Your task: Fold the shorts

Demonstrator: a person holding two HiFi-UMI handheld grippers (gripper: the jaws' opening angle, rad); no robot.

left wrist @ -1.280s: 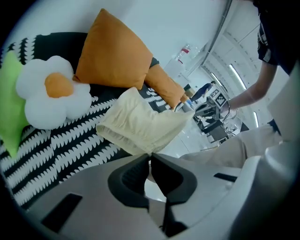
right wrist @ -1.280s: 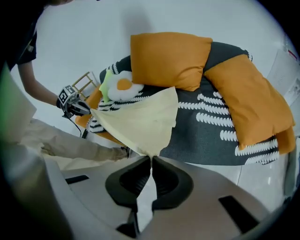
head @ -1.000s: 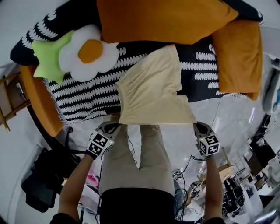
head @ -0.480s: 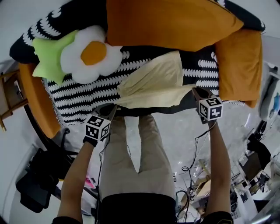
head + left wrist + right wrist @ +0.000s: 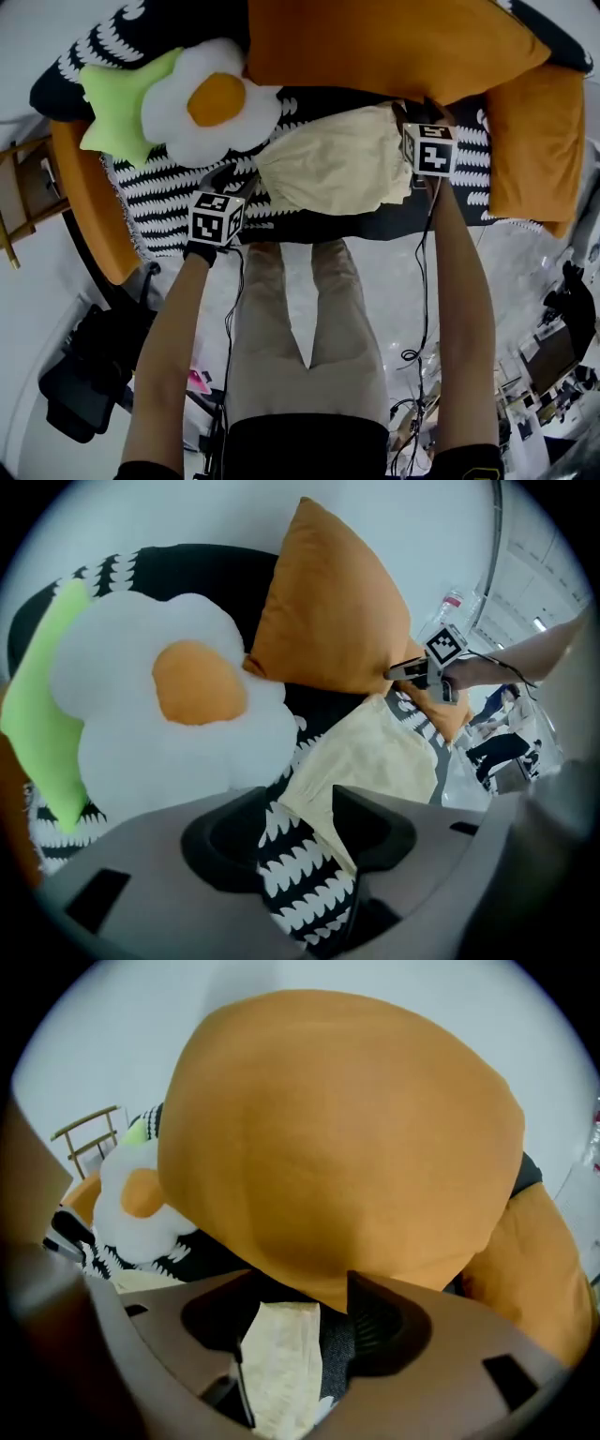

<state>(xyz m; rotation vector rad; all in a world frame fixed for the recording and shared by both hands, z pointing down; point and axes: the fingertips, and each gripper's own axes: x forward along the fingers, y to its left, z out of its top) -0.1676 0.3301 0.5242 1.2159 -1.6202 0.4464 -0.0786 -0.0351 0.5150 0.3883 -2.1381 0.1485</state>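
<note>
Between the jaws of the left gripper point(image 5: 300, 806), which have just been opening and stand partway apart, a corner of the cream shorts point(image 5: 375, 752) lies loose on the black-and-white blanket point(image 5: 300, 888). The right gripper point(image 5: 300, 1299), also just opened about halfway, has a shorts edge lying unpinched between its jaws, just below the orange cushion point(image 5: 337, 1138).

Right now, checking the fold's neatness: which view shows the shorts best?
The head view: the folded shorts show almost whole on the patterned blanket. The left gripper view shows one side obliquely; the right gripper view shows only a strip between its jaws.
</note>
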